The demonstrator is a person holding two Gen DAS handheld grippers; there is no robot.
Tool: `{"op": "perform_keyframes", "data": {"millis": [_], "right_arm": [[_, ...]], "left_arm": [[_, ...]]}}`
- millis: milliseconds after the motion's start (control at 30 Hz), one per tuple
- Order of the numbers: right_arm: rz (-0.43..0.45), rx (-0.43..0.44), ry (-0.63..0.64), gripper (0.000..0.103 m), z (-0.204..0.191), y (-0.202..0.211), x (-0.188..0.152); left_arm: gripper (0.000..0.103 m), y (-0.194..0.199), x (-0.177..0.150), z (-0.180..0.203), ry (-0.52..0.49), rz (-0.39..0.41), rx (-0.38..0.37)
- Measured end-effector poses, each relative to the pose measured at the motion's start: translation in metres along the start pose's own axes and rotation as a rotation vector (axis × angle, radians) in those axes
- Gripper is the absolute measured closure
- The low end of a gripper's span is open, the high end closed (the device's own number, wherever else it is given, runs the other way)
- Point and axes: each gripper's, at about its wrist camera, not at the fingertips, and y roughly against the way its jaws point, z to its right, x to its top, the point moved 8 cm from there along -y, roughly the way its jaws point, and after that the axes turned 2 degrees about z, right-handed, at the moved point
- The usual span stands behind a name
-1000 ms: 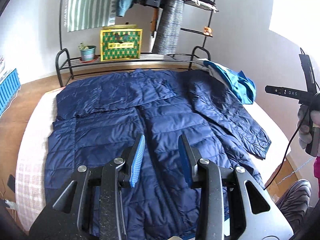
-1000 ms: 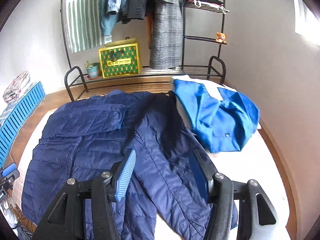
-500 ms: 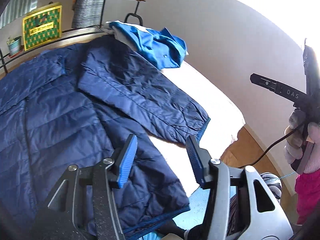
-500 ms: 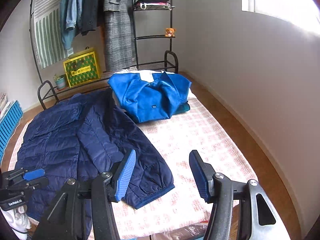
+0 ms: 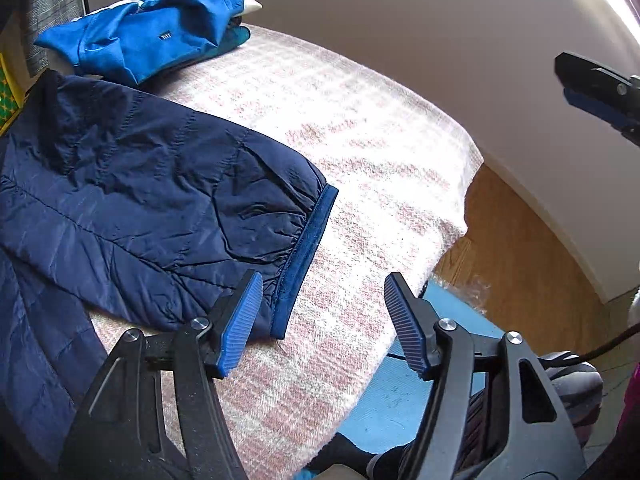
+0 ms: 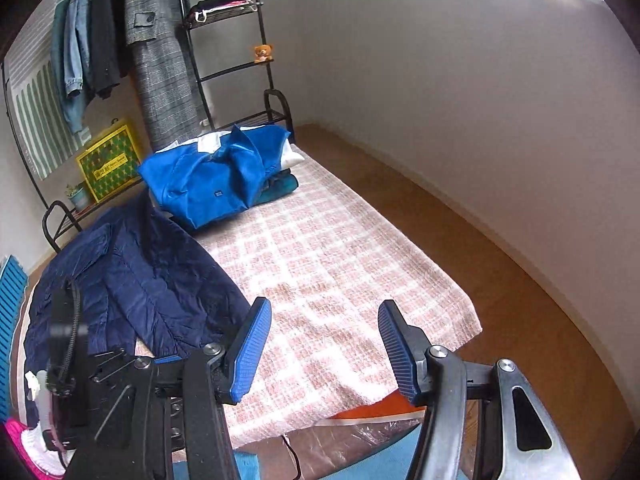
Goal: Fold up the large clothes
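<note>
Reaching for the navy jacket's sleeve cuff (image 5: 306, 248)

Left gripper (image 5: 322, 326) opening, empty, cuff just ahead-left: best pinched at the band. Right gripper (image 6: 324, 350) open, empty, over bare blanket (image 6: 340, 264).

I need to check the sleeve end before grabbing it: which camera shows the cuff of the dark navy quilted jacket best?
The left wrist view. There the navy quilted jacket's cuff, a brighter blue band, lies flat on the pink checked blanket, sharp and nearly whole. In the right wrist view the left gripper hides nearly all of it.
</note>
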Motion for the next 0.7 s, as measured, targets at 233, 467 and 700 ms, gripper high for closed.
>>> {"op": "perform_keyframes", "data": {"millis": [233,467,700], "right_arm": [[0.011,-0.003,-0.031,0.045,0.013,0.007,-0.002],[0.006,0.027,-0.04,0.045,0.003,0.004,-0.007],[0.0,0.079,-0.001,0.045,-0.035,-0.002,-0.001]], "left_arm": [[0.053,-0.029,0.002,-0.026,0.048,-0.05,0.118],[0.099,-0.004,0.011,-0.038,0.126,0.008,0.033],[0.1,0.086,0.027,-0.071,0.212,0.161,-0.018]]}}
